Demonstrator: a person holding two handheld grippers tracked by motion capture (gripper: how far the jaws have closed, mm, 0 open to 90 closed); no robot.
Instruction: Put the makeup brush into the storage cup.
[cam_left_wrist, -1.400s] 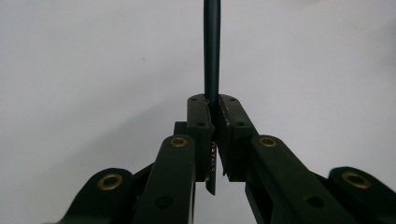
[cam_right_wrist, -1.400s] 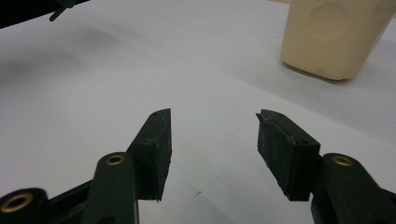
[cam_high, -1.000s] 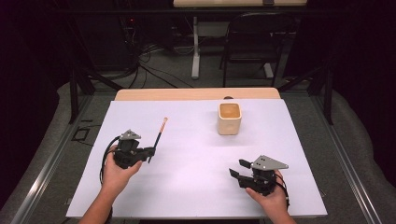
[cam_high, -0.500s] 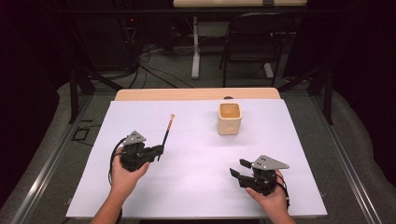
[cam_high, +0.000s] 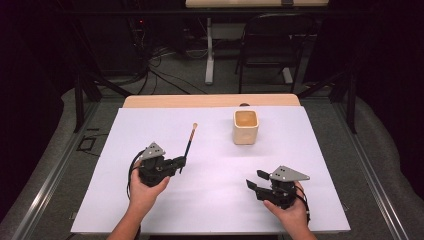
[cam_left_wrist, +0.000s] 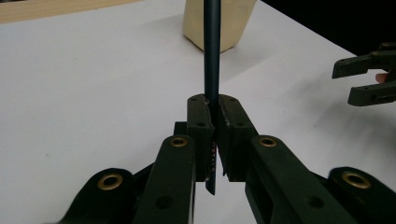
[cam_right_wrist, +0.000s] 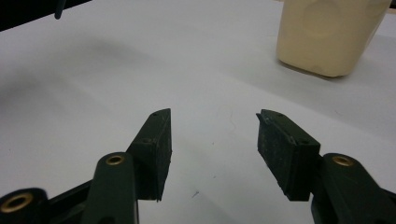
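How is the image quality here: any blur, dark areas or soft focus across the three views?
High view: table evenly lit, surroundings nearly black. Left gripper view: pencil sharp at the jaws, cup behind it soft. Right gripper view: cup slightly soft, soft shadows on the white surface.

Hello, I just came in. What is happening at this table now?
A person works at a white table with a claw in each hand. The left claw is shut on a dark pencil with an orange end, holding it near the lower end so it points away toward the far side. A cream cup stands upright beyond it, apart from both claws. The right claw is open and holds nothing, low over the near right part of the table.
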